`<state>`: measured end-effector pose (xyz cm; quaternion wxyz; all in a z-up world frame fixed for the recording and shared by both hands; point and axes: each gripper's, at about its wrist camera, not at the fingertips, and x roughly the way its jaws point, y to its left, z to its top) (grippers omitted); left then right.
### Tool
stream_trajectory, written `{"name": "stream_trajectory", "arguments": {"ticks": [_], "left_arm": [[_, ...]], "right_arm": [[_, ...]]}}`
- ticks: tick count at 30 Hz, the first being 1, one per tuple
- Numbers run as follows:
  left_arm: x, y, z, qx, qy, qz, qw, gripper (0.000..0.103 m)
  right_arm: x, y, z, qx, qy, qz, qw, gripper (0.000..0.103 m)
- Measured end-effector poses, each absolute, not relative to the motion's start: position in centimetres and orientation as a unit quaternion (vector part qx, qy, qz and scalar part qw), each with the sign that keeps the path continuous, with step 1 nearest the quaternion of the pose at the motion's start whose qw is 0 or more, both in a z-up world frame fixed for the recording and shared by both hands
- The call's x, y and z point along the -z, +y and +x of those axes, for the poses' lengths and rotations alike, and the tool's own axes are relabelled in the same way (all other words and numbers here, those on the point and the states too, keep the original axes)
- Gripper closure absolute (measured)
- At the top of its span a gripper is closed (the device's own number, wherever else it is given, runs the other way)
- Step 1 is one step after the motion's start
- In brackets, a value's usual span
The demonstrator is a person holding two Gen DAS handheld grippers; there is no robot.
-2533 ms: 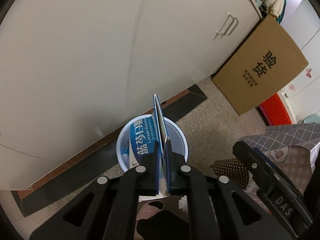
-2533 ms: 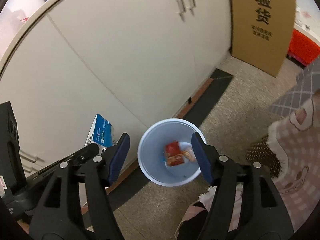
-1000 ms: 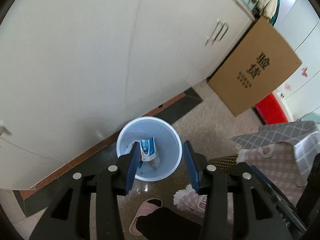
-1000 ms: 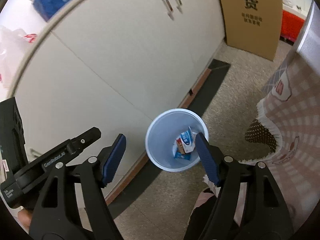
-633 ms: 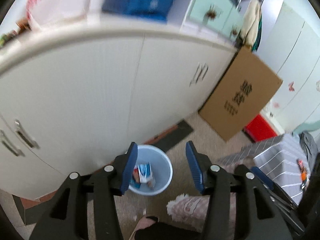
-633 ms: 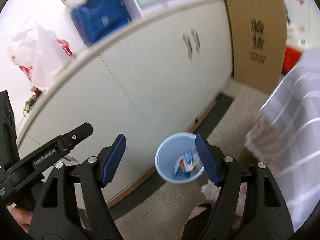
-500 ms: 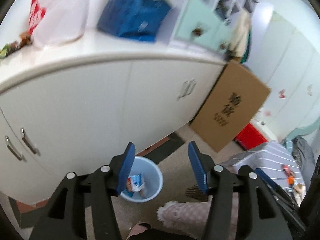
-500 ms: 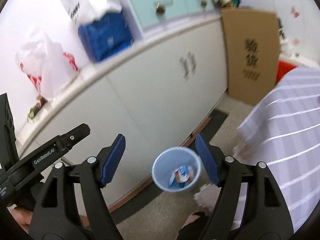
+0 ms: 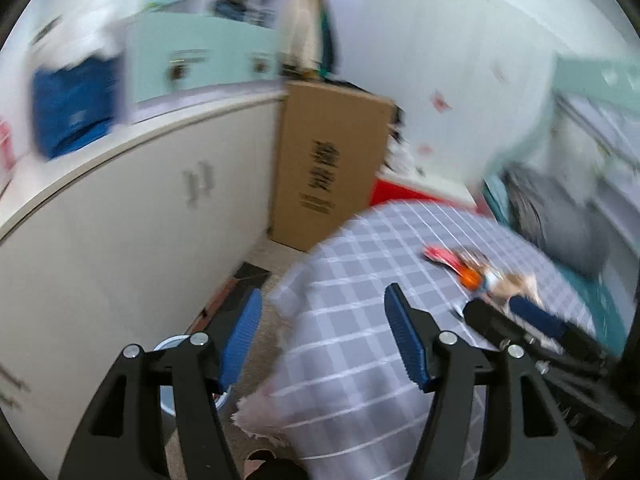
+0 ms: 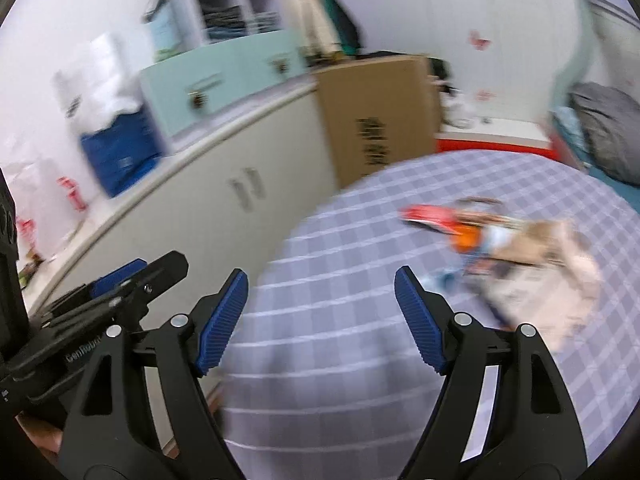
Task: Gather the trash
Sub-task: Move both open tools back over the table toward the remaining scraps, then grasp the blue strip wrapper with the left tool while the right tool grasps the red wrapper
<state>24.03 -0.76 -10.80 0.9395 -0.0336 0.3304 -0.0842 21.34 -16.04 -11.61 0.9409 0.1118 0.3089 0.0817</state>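
Observation:
Both views are blurred by motion. A small heap of trash lies on the checked tablecloth [image 10: 360,320]: a red wrapper [image 10: 430,216], an orange piece [image 10: 466,242] and crumpled brown paper [image 10: 536,248]. The same red wrapper [image 9: 444,256] and orange piece [image 9: 472,279] show at the right of the left wrist view. My right gripper [image 10: 322,312] is open, nothing between its blue pads, short of the heap. My left gripper [image 9: 322,334] is empty with its jaws opening, over the table's near edge. The pale blue bin [image 9: 172,346] peeks out low behind the left finger.
White cabinets [image 9: 120,240] run along the left with a blue bag [image 9: 68,116] on top. A tall cardboard box [image 9: 328,168] leans at their end, a red box [image 10: 492,145] beyond it. A grey bundle [image 10: 608,132] lies at the far right. A slipper [image 9: 260,458] is on the floor.
Both grippers have risen from over the bin and swung right toward the table; the trash heap has come into view. The left jaws have widened after dropping the blue box in the bin.

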Motion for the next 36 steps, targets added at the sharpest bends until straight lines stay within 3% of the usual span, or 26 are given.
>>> {"name": "stream_trajectory", "arguments": {"ticks": [6, 15, 21, 23, 25, 36], "left_arm": [[12.6, -9.5, 26.0, 0.165, 0.354, 0.025, 0.920, 0.040], [16.2, -16.4, 29.4, 0.198, 0.395, 0.085, 0.893, 0.041], [17.9, -18.6, 30.6, 0.216, 0.415, 0.099, 0.878, 0.056], [17.9, -18.9, 30.8, 0.238, 0.424, 0.086, 0.869, 0.087], [17.4, -18.7, 30.7, 0.247, 0.421, 0.078, 0.869, 0.095], [14.8, -14.9, 30.4, 0.260, 0.375, -0.010, 0.890, 0.099]], "right_arm": [[12.4, -24.4, 20.2, -0.011, 0.318, 0.109, 0.942, 0.028], [13.9, -30.8, 20.6, 0.033, 0.337, 0.108, 0.935, 0.028], [14.5, -31.6, 21.7, 0.030, 0.346, 0.106, 0.932, 0.028], [14.6, -31.7, 21.9, 0.030, 0.348, 0.103, 0.931, 0.028], [14.6, -31.7, 22.3, 0.025, 0.351, 0.101, 0.931, 0.028], [13.3, -29.9, 24.3, 0.003, 0.352, 0.071, 0.933, 0.028]]}}
